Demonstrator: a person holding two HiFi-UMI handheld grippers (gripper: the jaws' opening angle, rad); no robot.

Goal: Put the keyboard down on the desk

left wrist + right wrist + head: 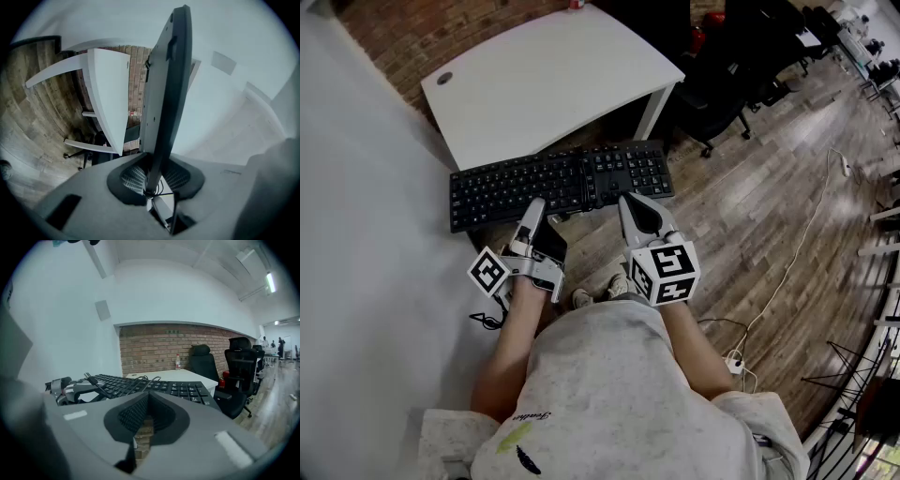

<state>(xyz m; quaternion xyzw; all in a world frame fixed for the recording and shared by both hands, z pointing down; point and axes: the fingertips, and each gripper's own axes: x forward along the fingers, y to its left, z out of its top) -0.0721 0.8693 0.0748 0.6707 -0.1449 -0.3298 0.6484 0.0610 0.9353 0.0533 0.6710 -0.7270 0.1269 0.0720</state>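
Note:
The black keyboard [553,183] hangs in the air in front of the white desk [544,75], just short of its near edge. My left gripper [534,204] is shut on the keyboard's near long edge, left of its middle. In the left gripper view the keyboard [166,84] stands edge-on between the pads, with the desk [110,89] behind it. My right gripper [630,202] sits at the keyboard's near edge, right of the middle. In the right gripper view the jaws [146,401] are shut with nothing between them, and the keyboard [154,386] and its looped cable [136,378] lie just beyond them.
A white wall runs along the left and a brick wall stands behind the desk. A small bottle [177,362] stands on the desk's far edge. Black office chairs [722,84] stand to the right. A cable and power strip [736,364] lie on the wooden floor.

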